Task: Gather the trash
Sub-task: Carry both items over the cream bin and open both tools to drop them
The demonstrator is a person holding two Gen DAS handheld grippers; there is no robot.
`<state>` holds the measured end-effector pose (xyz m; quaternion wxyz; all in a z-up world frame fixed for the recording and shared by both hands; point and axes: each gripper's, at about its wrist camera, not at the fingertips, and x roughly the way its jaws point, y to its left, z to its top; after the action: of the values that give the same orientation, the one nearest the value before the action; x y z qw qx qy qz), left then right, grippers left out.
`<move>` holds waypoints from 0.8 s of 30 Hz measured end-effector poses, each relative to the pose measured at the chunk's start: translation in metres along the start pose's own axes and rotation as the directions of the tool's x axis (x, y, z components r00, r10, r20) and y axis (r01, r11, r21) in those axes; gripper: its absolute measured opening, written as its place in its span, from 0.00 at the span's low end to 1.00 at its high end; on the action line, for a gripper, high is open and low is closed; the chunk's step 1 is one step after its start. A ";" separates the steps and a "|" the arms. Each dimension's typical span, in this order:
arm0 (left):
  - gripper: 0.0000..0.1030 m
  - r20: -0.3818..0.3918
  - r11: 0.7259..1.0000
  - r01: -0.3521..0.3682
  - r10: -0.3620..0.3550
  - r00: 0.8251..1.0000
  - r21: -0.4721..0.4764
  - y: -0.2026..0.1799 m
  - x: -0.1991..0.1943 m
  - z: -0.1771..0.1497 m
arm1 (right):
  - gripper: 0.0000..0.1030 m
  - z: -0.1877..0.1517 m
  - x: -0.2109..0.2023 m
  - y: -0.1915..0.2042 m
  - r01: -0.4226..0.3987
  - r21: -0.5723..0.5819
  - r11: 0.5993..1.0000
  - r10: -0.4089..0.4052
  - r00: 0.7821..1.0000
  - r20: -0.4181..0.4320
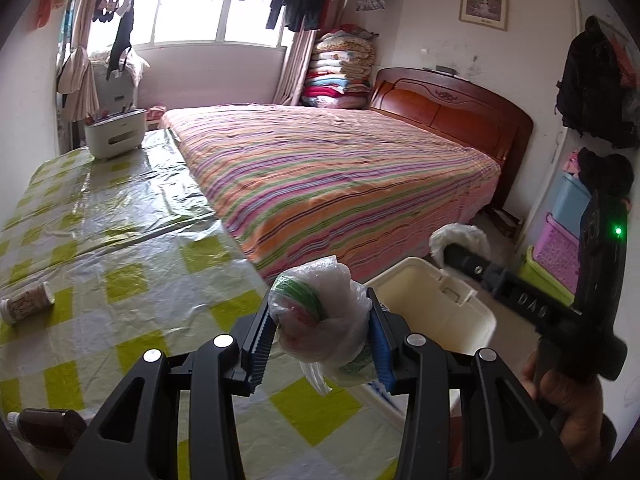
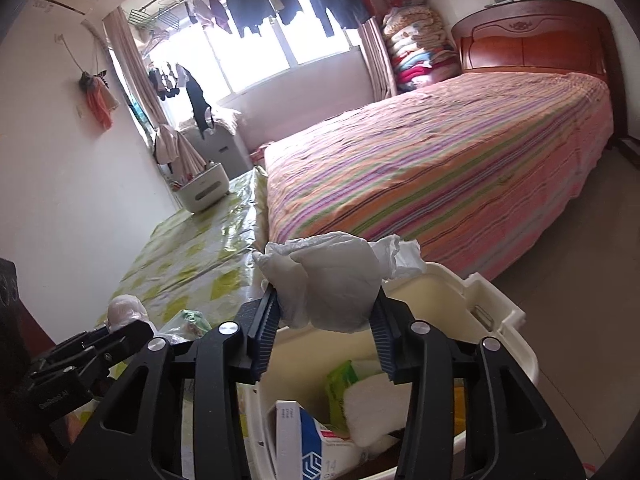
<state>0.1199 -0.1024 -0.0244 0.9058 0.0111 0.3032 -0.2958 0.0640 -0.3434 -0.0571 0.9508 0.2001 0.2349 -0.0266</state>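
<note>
White crumpled bag (image 2: 336,280) sits clamped in the right fingers (image 2: 266,320) above the bin (image 2: 500,320); left fingers (image 1: 262,340) grip a plastic-wrapped bundle (image 1: 320,316).

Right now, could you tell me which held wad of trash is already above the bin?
The plain white wad in the right tool hangs over the bin; the left tool's green-printed bag is above the table edge.

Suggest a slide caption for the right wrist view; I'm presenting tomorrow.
Right gripper holds a crumpled white wad above the open bin already containing trash.

We see the table (image 1: 120,240) left of the bed (image 1: 340,168), the bin (image 1: 436,312) beside both, a cup (image 1: 28,302) lying on the table
</note>
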 end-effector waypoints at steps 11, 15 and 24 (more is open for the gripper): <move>0.40 -0.011 1.000 0.014 -0.014 1.000 0.023 -0.015 0.006 0.000 | 0.64 -0.002 -0.003 -0.011 0.025 0.053 0.998 -0.026 1.000 0.016; 0.40 -0.013 1.000 0.018 -0.018 1.000 0.021 -0.017 0.007 0.001 | 0.65 0.002 -0.016 -0.015 0.024 0.084 0.996 -0.029 0.998 0.063; 0.40 -0.023 0.999 0.046 -0.045 0.999 0.026 -0.026 0.010 0.001 | 0.67 0.014 -0.052 -0.042 0.019 0.191 0.981 -0.059 0.978 0.202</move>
<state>0.1128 -0.1293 -0.0252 0.8951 0.0196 0.3094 -0.3204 0.0174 -0.3900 -0.0377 0.9462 0.2804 0.1351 -0.0881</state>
